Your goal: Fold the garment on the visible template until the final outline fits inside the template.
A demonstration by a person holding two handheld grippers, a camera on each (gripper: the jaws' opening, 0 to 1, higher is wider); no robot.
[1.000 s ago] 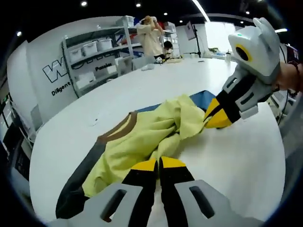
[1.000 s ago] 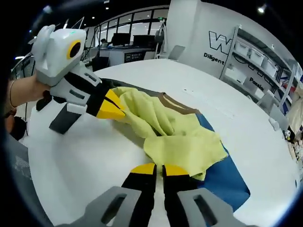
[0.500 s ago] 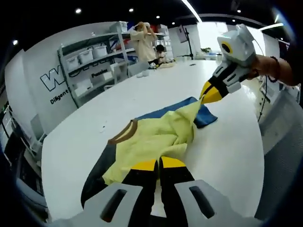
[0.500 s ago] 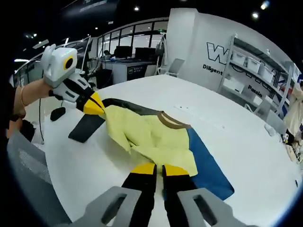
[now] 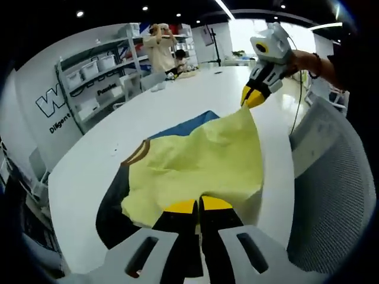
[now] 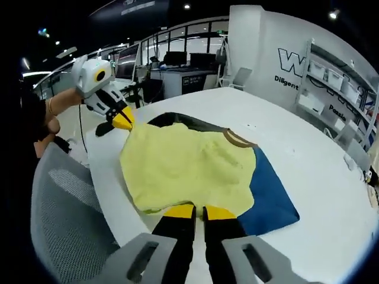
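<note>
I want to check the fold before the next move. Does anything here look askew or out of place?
Yes. The yellow garment is pulled off to one side of the blue template, leaving that bare, and its near edge hangs past the table edge. Both tools, left and right, pinch its corners.

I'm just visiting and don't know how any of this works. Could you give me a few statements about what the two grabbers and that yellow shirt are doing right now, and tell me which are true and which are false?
1. Both grippers are shut on the yellow garment. True: the left gripper and the right gripper each pinch an edge of it.
2. The garment is crumpled in a heap. False: it is stretched out wide between the two grippers.
3. A blue template lies on the white table, partly under the garment. True.
4. The garment's collar is bright red. False: it is brown.
5. A grey mesh chair stands beside the table. True.
</note>
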